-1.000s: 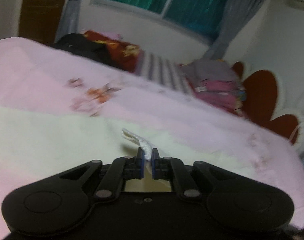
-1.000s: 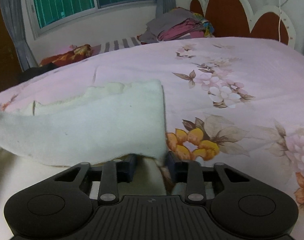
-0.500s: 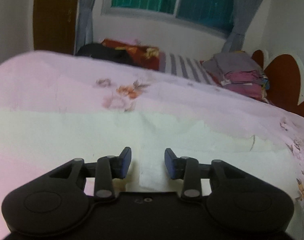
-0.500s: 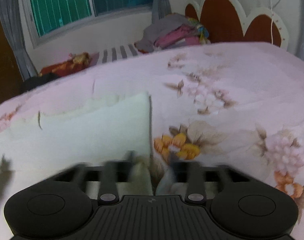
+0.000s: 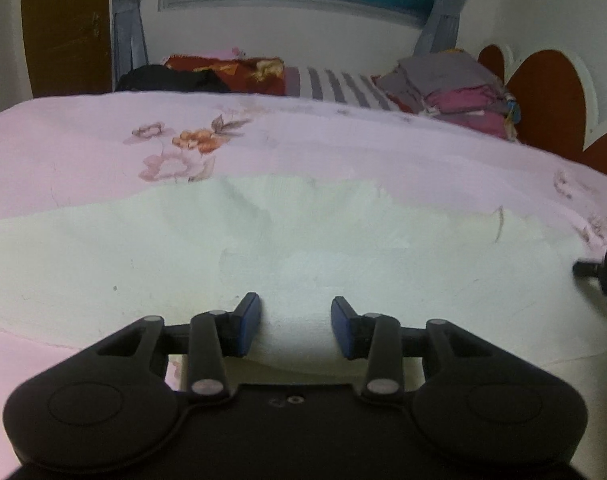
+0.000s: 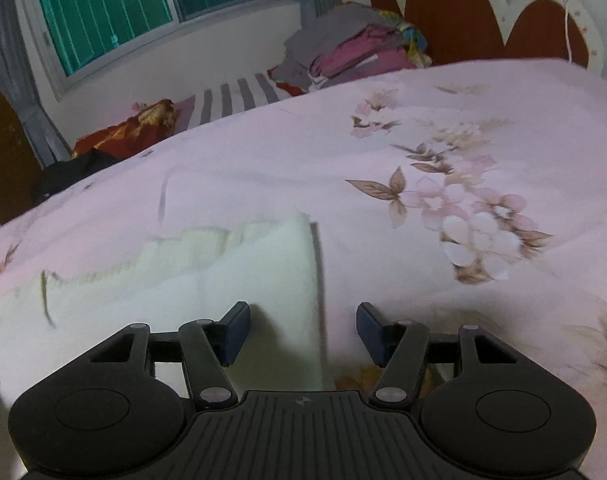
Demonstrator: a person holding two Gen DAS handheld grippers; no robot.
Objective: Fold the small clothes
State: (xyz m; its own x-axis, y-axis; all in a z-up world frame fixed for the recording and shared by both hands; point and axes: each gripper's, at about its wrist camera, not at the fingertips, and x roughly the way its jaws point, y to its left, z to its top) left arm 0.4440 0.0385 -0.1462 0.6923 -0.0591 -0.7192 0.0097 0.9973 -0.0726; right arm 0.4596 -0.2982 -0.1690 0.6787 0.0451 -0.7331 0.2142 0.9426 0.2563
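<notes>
1. The pale cream knitted garment [image 5: 263, 248] lies spread flat on the pink floral bedsheet [image 5: 83, 152], directly ahead of both grippers. We see it again in the right wrist view [image 6: 223, 292], where its right-hand edge forms a straight, thick line that looks like a folded layer.
2. The left gripper [image 5: 295, 322] sits low over the near hem of the garment with its jaws spread; cloth shows between the blue pads [image 5: 249, 322], but nothing is pinched.
3. The right gripper [image 6: 301, 332] has its jaws spread wide as well. The garment's right edge runs between them, and the right-hand pad [image 6: 369, 332] stands over bare sheet. It holds nothing.
4. We judge that one fold is laid and both tools are free, so the step in hand is choosing the next grasp.
5. To do it well, we advise taking the two near corners at matching points, each pad biting through every layer at once so the lower layer does not slide out.
6. We advise a level lift by both sides and a carry straight toward the far edge, where the ragged-looking border [image 6: 191, 240] needs to be covered squarely.
7. Risk noted: the knit looks soft and stretchy, so an uneven pull is likely to skew the fold. The bedsheet beneath may also be caught by a pad set too deep.
8. A stack of folded clothes in grey and magenta [image 6: 355, 48] rests by the headboard, well apart from the work.
</notes>
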